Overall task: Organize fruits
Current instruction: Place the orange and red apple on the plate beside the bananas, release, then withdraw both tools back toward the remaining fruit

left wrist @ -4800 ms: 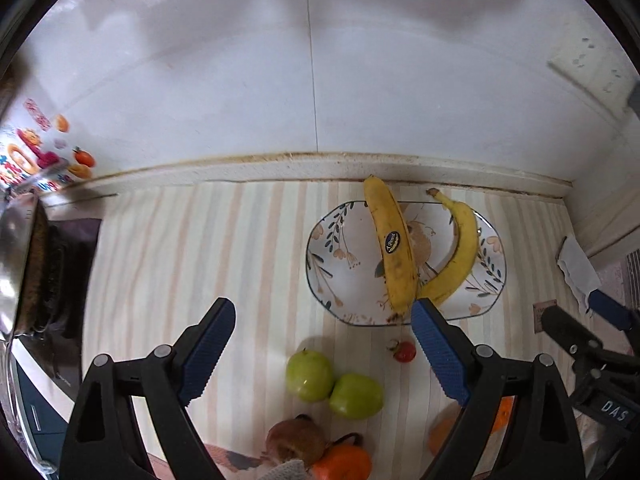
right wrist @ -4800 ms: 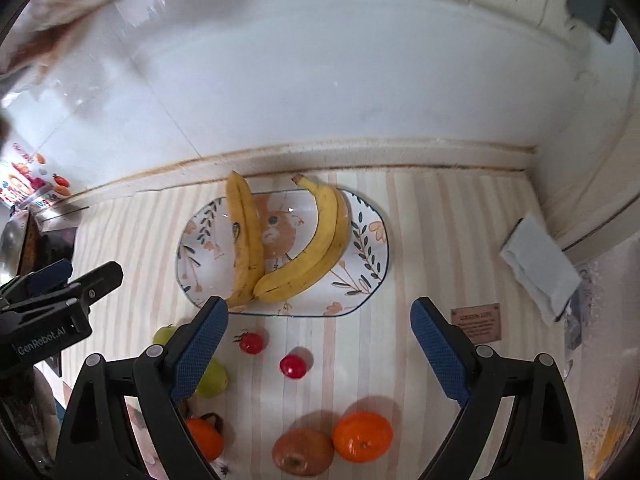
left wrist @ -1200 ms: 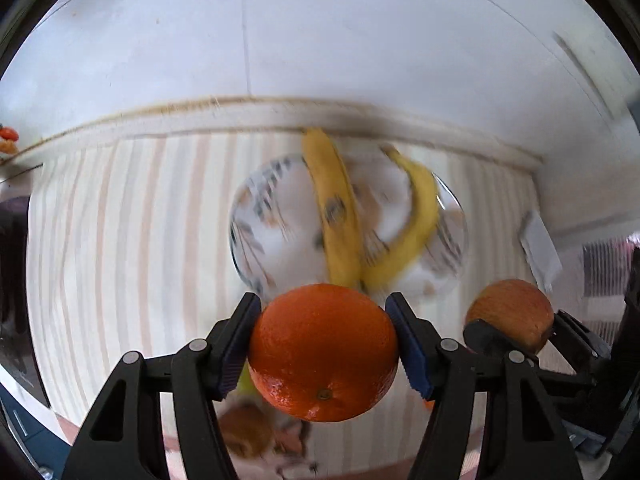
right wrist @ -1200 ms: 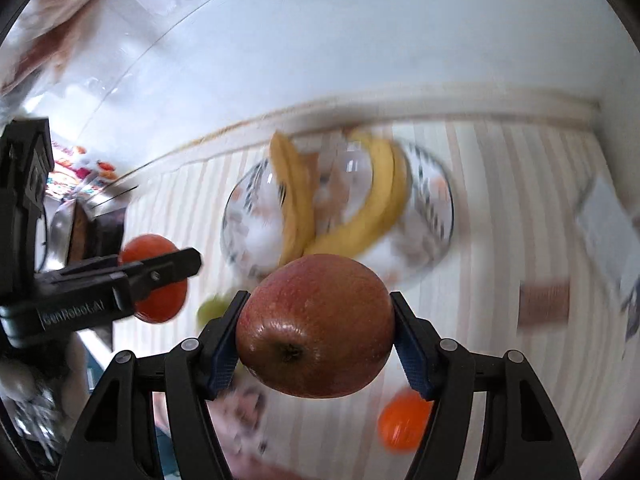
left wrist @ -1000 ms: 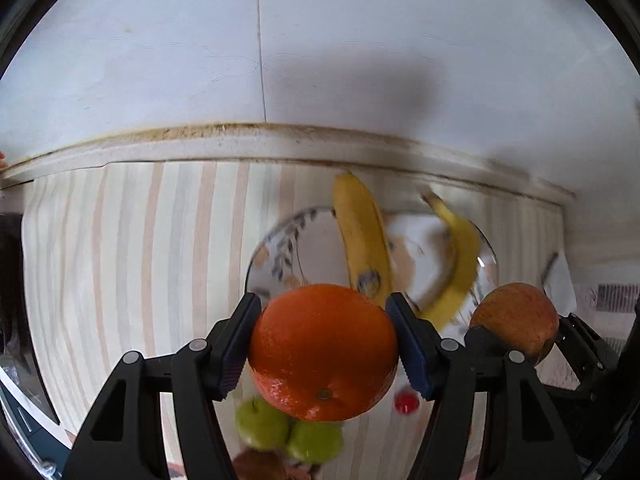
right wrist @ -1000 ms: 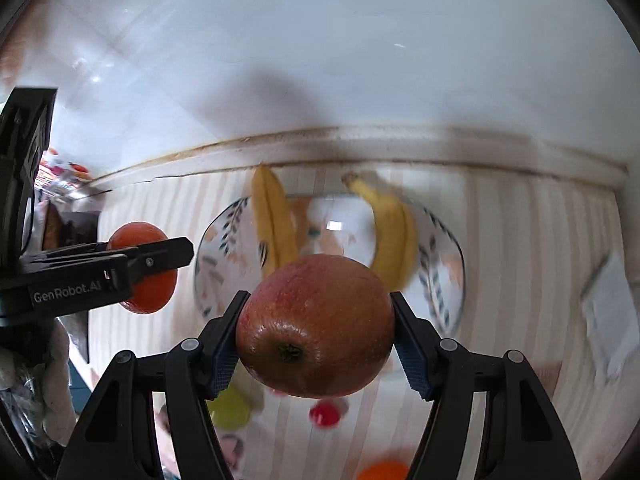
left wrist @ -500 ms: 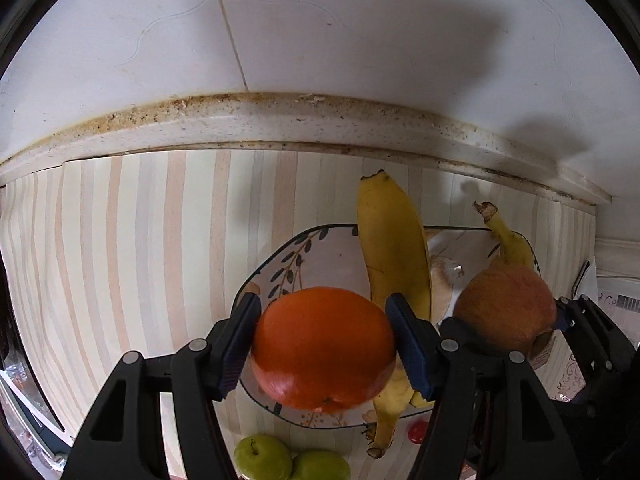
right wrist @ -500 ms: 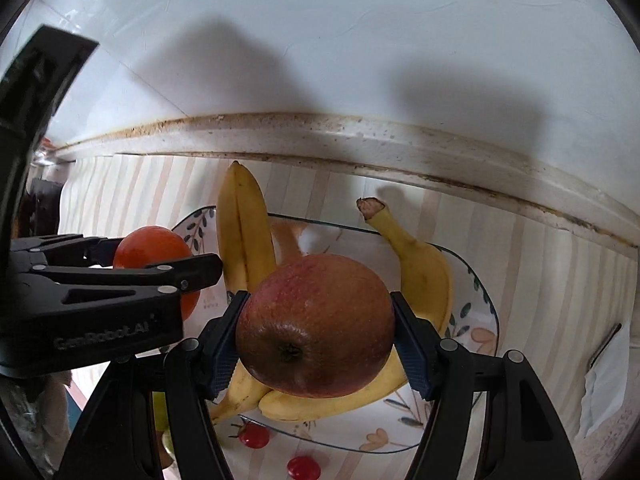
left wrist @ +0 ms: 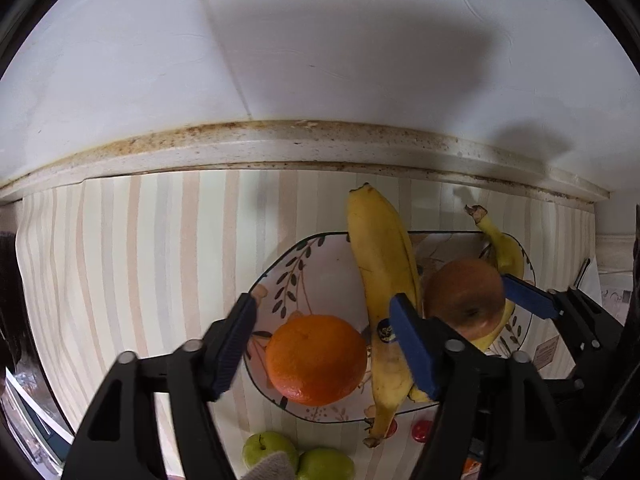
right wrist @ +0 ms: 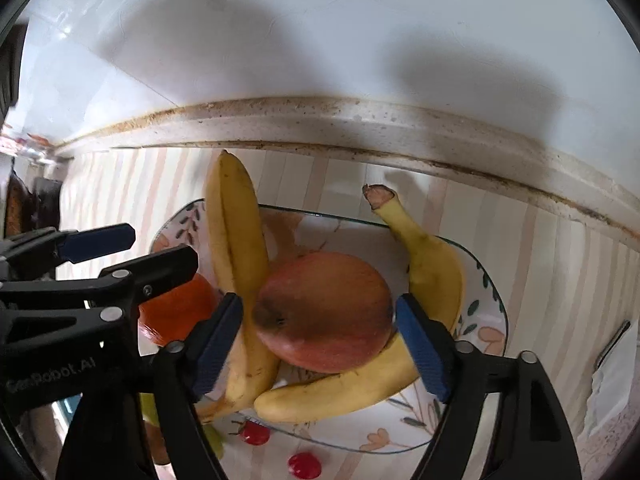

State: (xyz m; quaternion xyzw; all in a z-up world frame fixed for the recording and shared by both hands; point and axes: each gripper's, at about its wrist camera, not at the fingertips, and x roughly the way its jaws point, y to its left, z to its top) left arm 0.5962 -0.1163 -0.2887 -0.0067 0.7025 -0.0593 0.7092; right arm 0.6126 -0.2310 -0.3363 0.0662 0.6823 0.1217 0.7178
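Observation:
A floral plate (left wrist: pixel 316 256) holds two bananas (left wrist: pixel 380 264). An orange (left wrist: pixel 316 360) rests on the plate's left part, between the jaws of my open left gripper (left wrist: pixel 324 344), which stand clear of it. A red apple (right wrist: pixel 324 316) sits between the two bananas (right wrist: pixel 236 224) on the plate (right wrist: pixel 484 292). My right gripper (right wrist: pixel 320 340) is open around the apple with small gaps on both sides. The apple also shows in the left wrist view (left wrist: pixel 464 300), and the orange in the right wrist view (right wrist: pixel 180 308).
Two green apples (left wrist: pixel 272 452) and small red cherry tomatoes (right wrist: pixel 304 464) lie on the striped mat in front of the plate. A raised counter lip and white wall (left wrist: pixel 320 60) run just behind the plate. A white cloth (right wrist: pixel 612 380) lies at the right.
Both grippers lowered their fruit onto the plate and opened. The orange and the apple now rest on the plate, released.

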